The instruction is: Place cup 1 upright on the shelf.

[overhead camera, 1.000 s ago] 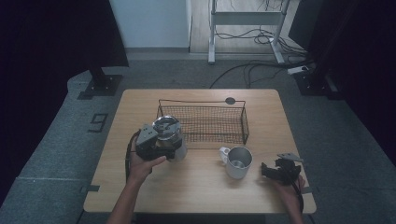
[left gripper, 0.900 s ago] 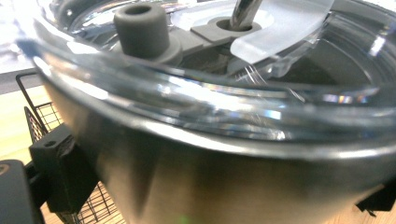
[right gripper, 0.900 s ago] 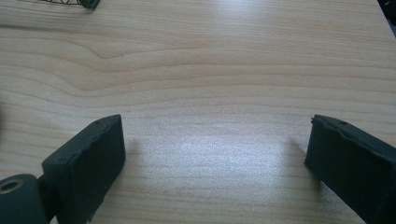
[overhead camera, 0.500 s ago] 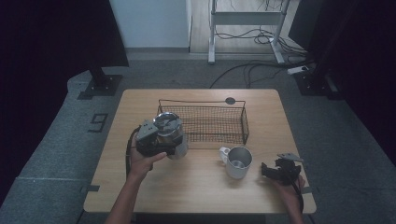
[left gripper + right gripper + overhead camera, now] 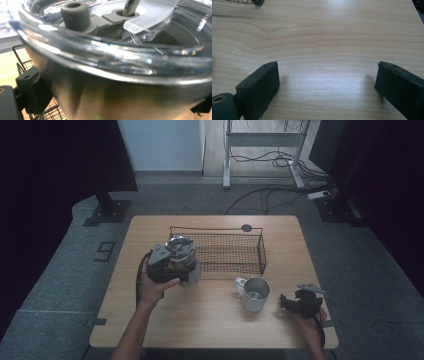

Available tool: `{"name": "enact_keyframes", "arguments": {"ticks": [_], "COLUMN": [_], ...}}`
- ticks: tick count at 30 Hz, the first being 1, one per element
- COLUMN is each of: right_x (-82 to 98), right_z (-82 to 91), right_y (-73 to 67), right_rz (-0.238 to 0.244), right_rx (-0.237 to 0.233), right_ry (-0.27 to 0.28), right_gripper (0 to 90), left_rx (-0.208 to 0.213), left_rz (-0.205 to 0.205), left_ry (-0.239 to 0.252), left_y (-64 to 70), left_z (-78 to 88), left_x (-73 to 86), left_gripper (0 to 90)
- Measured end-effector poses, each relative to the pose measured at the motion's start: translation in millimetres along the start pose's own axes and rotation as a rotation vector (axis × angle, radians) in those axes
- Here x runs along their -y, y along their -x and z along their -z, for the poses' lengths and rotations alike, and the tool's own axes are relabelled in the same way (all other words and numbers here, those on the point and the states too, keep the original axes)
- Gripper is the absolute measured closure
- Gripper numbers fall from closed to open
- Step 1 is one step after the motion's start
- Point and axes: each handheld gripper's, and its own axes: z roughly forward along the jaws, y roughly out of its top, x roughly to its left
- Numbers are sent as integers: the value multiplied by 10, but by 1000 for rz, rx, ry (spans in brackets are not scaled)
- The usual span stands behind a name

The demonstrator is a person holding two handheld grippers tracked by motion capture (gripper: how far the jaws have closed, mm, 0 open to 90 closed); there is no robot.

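Note:
A steel tumbler [image 5: 183, 262] with a clear lid [image 5: 130, 37] hangs tilted over the near left corner of the black wire basket [image 5: 262, 251]. My left gripper [image 5: 176, 266] is shut on it, one jaw on each side of its body [image 5: 117, 100]. A steel mug [image 5: 255, 293] stands upright on the wooden table [image 5: 210, 325], in front of the basket's right end. To the right of the mug my right gripper [image 5: 287, 303] lies low over the table. It is open [image 5: 327, 87] with bare wood between its pads [image 5: 260, 87], and the jaws have just been closing a little.
A small dark disc [image 5: 246, 227] lies on the table behind the basket. The basket holds nothing that I can see. Black stands and cables lie on the grey floor beyond the far table edge.
My left gripper has carried the tumbler slightly farther toward the basket. The right hand and the mug have stayed put.

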Motion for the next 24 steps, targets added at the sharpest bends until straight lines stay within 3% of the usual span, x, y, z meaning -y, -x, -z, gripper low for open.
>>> {"name": "enact_keyframes", "arguments": {"ticks": [24], "right_x": [0], "right_z": [1], "right_y": [-2], "right_rz": [-4], "right_rx": [4], "right_ry": [1], "right_gripper": [56], "left_rx": [23], "left_rz": [-23], "left_ry": [-5], "left_y": [44], "left_z": [-128], "left_x": [-159], "left_gripper": [41]}}
